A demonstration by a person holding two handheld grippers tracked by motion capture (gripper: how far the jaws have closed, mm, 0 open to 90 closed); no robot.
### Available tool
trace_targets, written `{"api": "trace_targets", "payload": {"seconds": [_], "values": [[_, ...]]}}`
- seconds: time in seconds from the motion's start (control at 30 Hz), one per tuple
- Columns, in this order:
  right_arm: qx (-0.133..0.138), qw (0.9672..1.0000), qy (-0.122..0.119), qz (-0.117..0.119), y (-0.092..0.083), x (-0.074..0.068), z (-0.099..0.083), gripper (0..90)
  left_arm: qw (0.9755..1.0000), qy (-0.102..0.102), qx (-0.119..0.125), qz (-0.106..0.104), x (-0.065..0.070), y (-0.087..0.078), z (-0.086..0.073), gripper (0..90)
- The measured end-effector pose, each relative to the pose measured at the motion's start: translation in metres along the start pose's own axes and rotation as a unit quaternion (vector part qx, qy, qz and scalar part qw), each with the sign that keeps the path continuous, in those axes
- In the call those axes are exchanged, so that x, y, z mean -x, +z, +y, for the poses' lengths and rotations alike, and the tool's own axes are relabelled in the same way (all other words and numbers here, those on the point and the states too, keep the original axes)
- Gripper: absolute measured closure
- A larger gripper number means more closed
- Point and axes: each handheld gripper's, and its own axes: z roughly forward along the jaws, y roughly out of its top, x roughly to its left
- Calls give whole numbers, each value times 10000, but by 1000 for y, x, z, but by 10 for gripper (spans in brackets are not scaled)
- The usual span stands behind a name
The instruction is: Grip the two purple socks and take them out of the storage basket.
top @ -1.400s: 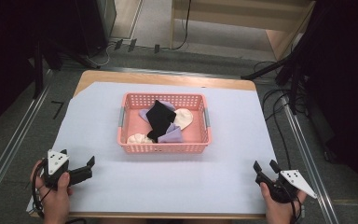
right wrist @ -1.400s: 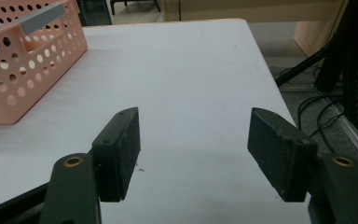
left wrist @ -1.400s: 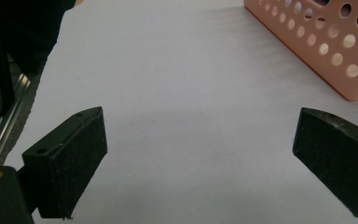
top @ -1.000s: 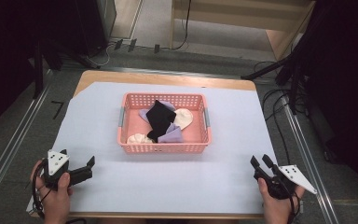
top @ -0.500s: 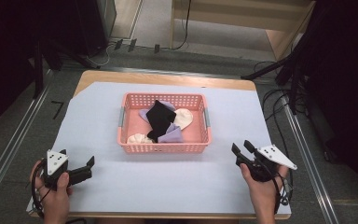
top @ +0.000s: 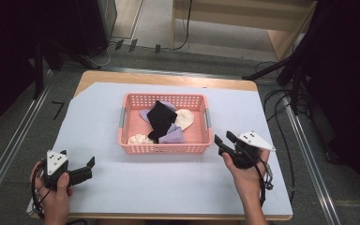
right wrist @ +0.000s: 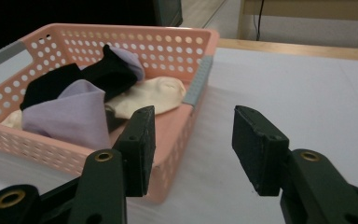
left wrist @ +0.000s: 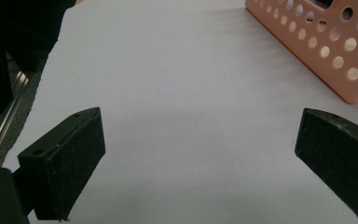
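White table carries one pink basket; left gripper and right gripper both gape empty.

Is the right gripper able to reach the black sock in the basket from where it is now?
Probably yes. The right gripper is open beside the basket, and the black sock lies on top of the pile with nothing over it. Only the low basket wall stands between them.
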Motion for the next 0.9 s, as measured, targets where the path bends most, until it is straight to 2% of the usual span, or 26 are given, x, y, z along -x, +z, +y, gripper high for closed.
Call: {"api": "trace_targets", "payload": {"seconds": [0.03, 0.07, 0.2, 0.4, 0.6, 0.73, 0.9], "values": [[26, 10000, -29, -8, 2, -3, 2, 503, 10000, 3, 1, 0, 0, 0, 0, 24], [32, 10000, -15, 91, 6, -9, 8, 504, 10000, 6, -5, 5, 0, 0, 0, 23], [5, 9999, -44, 164, 13, -16, 13, 506, 10000, 2, 0, -6, 0, 0, 0, 24], [-161, 9991, -159, 355, 29, -34, 18, 506, 10000, 14, -20, -12, 0, 0, 0, 24], [-397, 9980, -154, 458, 48, -47, 18, 498, 10000, 32, -41, -26, 0, 0, 0, 24], [-666, 9963, -154, 519, 63, -57, 18, 493, 10000, 33, -49, -33, 0, 0, 0, 24], [-836, 9949, -132, 549, 73, -66, 19, 489, 9999, 53, -73, -44, 0, 0, 1, 24]]}}
